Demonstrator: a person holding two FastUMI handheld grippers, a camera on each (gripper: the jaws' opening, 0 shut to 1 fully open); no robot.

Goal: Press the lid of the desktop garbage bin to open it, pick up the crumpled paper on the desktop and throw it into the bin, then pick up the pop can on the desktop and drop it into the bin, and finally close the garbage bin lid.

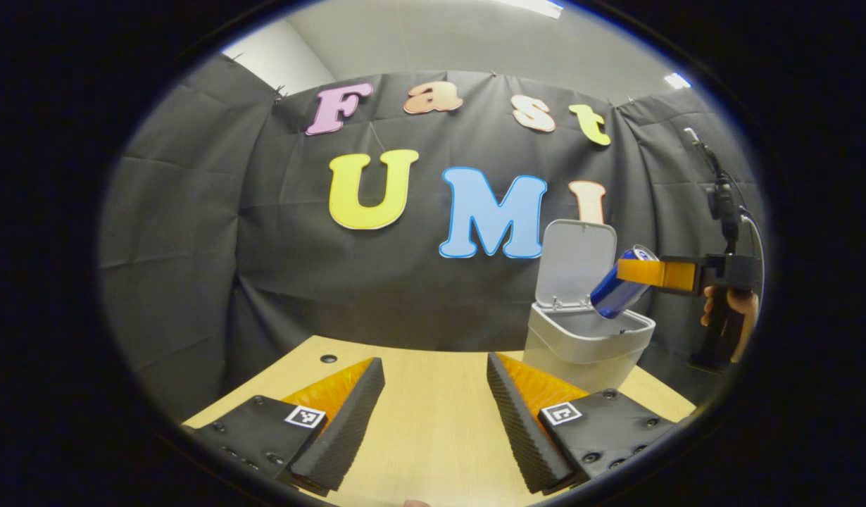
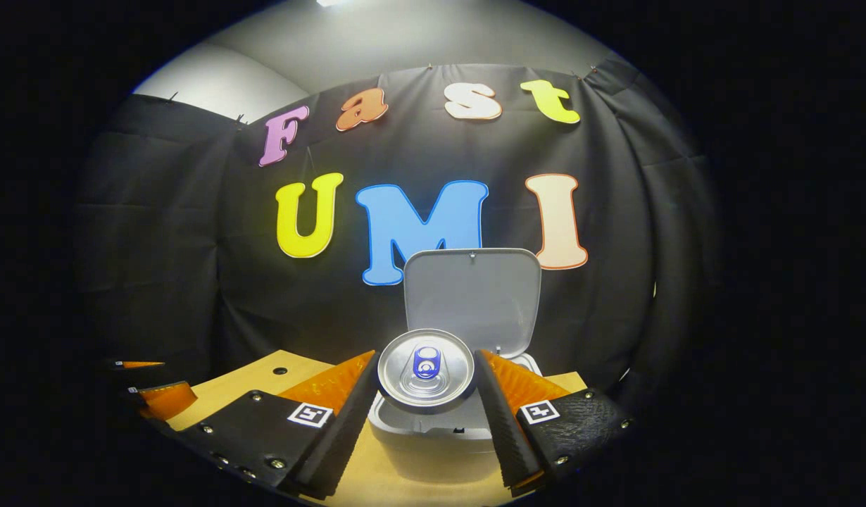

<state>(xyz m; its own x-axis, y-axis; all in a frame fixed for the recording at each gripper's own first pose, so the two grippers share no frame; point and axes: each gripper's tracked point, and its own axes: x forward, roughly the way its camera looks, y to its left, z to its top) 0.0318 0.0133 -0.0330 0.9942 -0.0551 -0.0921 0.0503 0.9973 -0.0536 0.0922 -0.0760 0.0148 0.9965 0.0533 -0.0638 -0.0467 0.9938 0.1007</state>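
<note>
over the open bin (image 1: pixel 588 338), the right hand-held gripper (image 2: pixel 426 384) clamps the can (image 2: pixel 426 367) tilted mouthward, lid (image 2: pixel 473 299) upright behind, seemingly poised for the drop; the left hand-held gripper (image 1: pixel 433 408) waits unclenched and empty above the surface (image 1: pixel 433 422).

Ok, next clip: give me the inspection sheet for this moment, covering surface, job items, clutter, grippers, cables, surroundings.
Surface: light wooden desktop with a dark round hole near its back edge.
Job's things: garbage bin with its lid standing open; pop can tilted over the opening. Crumpled paper: nothing seen.
Clutter: nothing seen.
Grippers: right gripper shut on the pop can above the bin; left gripper open, holding nothing, over the desktop.
Cables: one thin cable by the right gripper's handle.
Surroundings: black cloth wall, pale ceiling above.
</note>
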